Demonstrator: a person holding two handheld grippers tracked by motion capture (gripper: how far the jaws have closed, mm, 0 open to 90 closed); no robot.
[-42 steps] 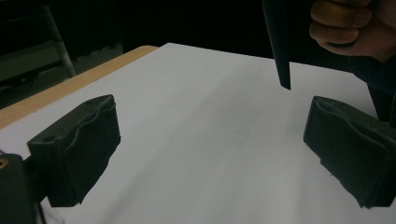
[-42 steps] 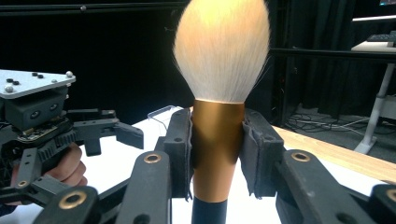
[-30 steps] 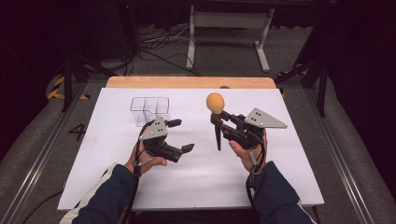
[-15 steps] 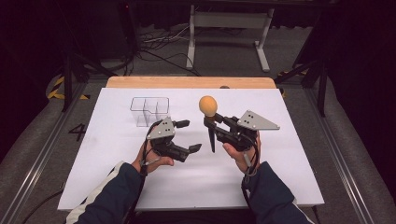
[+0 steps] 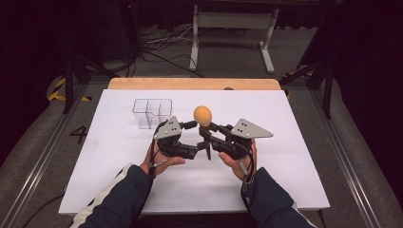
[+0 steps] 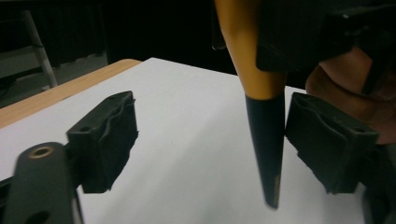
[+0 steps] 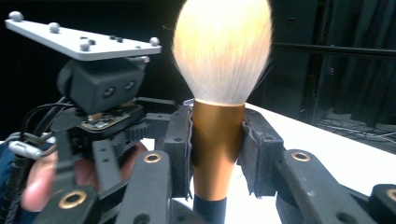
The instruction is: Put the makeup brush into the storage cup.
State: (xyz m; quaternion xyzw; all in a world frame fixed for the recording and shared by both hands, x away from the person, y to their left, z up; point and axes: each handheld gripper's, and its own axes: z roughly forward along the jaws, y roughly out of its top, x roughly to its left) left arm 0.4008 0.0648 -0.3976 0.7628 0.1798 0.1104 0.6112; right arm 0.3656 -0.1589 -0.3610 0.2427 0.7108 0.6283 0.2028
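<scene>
Brush (image 5: pixel 203 115) now nearer left tool (image 5: pixel 196 137), closing around handle; right tool (image 5: pixel 207 134) clamped on brush.

This looks like a lab or recording studio set up for capturing handling work rather than a home. A wooden table (image 5: pixel 195 83) covered by a plain white sheet (image 5: pixel 285 142) stands on grey carpet between metal floor rails (image 5: pixel 33 175), with black-draped, unlit surroundings, loose cables (image 5: pixel 157 45) on the floor, a white metal stand (image 5: pixel 233 23) and yellow-black hazard tape (image 5: pixel 59 90). A grey three-cornered plate with small marker balls (image 7: pixel 84 39), seen in the right gripper view, points to motion tracking.
</scene>
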